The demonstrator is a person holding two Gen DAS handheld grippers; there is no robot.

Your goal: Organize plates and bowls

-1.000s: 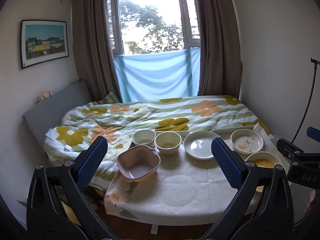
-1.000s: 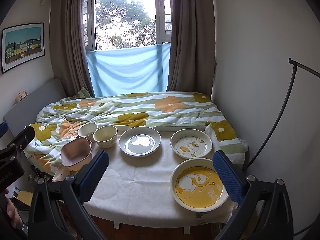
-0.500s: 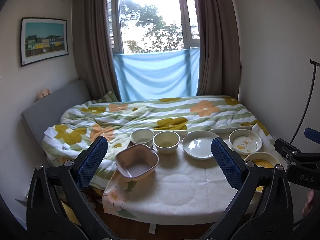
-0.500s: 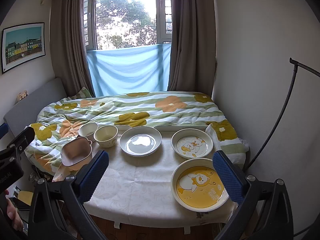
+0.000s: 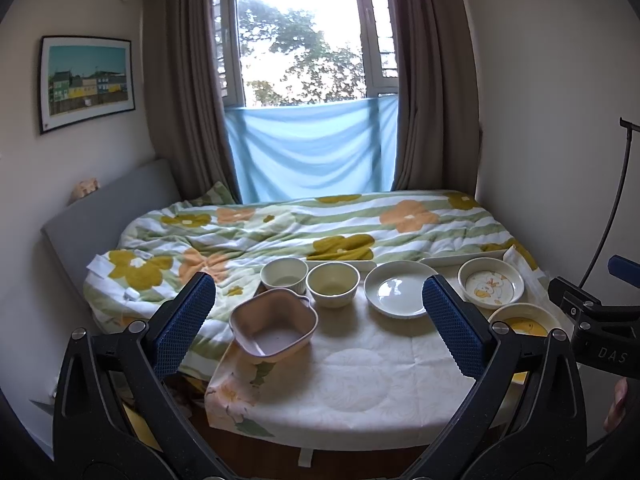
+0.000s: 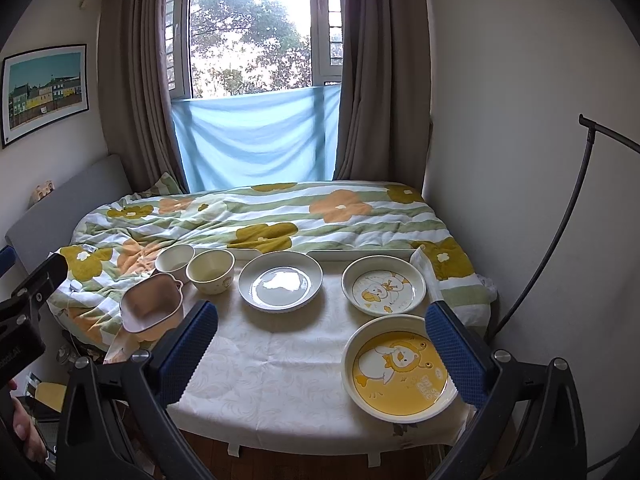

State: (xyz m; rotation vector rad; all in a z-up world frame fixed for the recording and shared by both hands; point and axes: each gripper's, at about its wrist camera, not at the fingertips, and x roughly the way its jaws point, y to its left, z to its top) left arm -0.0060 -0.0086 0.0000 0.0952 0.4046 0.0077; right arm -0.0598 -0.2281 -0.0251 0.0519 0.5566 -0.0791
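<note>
On the cloth-covered table (image 5: pixel 360 364) stand a pink square bowl (image 5: pixel 274 330), a white bowl (image 5: pixel 284 274), a cream bowl (image 5: pixel 332 283), a plain white plate (image 5: pixel 400 289), a small duck plate (image 5: pixel 491 286) and a yellow duck plate (image 6: pixel 398 366). My left gripper (image 5: pixel 320 320) is open and empty, held back from the table's near edge. My right gripper (image 6: pixel 320 344) is open and empty, also short of the table. The same dishes show in the right wrist view: pink bowl (image 6: pixel 152 306), white bowl (image 6: pixel 175 258), cream bowl (image 6: pixel 211 270), plain plate (image 6: pixel 280 280), small duck plate (image 6: pixel 383 290).
A bed with a flowered quilt (image 6: pixel 260 220) lies directly behind the table. A white tray (image 6: pixel 360 255) sits along the table's far edge. A black lamp stand (image 6: pixel 560 220) rises at the right wall. Curtains and a window are at the back.
Both views have shifted only slightly; the left gripper has drifted a little, so the dishes sit slightly higher and to the left. No dish has moved.
</note>
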